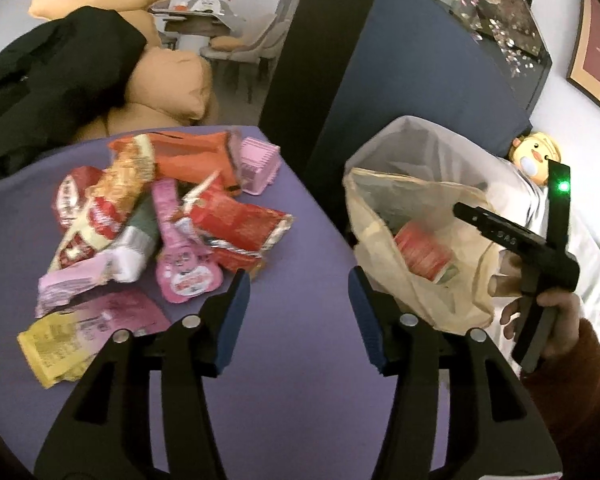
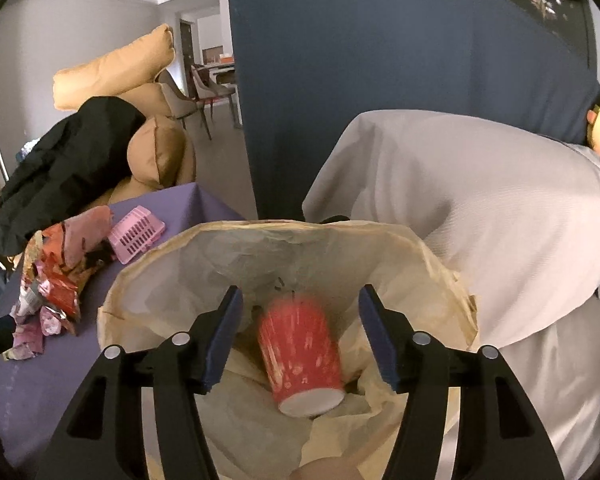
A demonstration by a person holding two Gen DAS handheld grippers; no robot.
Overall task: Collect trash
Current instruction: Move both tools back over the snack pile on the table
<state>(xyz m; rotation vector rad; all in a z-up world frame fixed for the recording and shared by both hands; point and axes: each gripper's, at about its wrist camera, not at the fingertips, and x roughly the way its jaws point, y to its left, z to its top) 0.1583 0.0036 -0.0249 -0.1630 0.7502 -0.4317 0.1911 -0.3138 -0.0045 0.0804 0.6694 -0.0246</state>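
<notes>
Wrappers (image 1: 148, 224) heaped; one cup (image 2: 302, 354) bagged

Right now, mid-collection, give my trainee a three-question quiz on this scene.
1. True or false: the red paper cup is pinched between the right gripper pads.
2. Where does most of the remaining trash lie? A) on the purple table B) on the floor C) on the white pillow
3. Fill in: the left gripper holds ____.

Key:
1. False; the jaws stand open and the cup lies loose inside the beige bag.
2. A; the snack wrappers are piled there, beside a pink basket.
3. Nothing; its jaws are open over bare tabletop.
</notes>
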